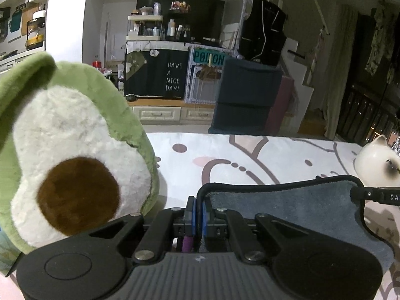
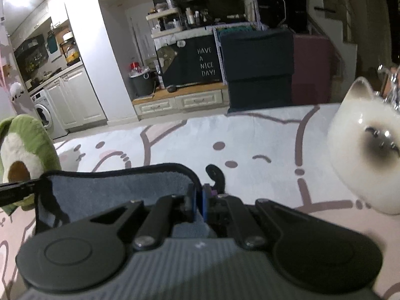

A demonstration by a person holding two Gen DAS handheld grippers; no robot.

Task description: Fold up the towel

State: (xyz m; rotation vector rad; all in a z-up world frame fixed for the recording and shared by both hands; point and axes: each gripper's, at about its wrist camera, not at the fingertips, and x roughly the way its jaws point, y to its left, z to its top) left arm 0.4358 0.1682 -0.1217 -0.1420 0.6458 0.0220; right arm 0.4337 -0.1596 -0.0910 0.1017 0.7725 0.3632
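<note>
A grey towel (image 1: 282, 205) with a black hem lies over the patterned bed sheet (image 1: 250, 155). My left gripper (image 1: 199, 212) is shut on the towel's left corner, lifted off the sheet. My right gripper (image 2: 199, 206) is shut on the towel (image 2: 112, 195) at its right corner. The towel's edge hangs slack between the two grippers. The right gripper's side shows at the right edge of the left wrist view (image 1: 380, 195). The left gripper's side shows at the left edge of the right wrist view (image 2: 17, 190).
A green avocado plush (image 1: 70, 150) stands close on the left, also seen in the right wrist view (image 2: 22, 150). A white ceramic cat (image 2: 367, 150) stands on the right, also in the left wrist view (image 1: 377, 165). Beyond the bed are cabinets (image 2: 175, 102) and a dark chair (image 1: 247, 95).
</note>
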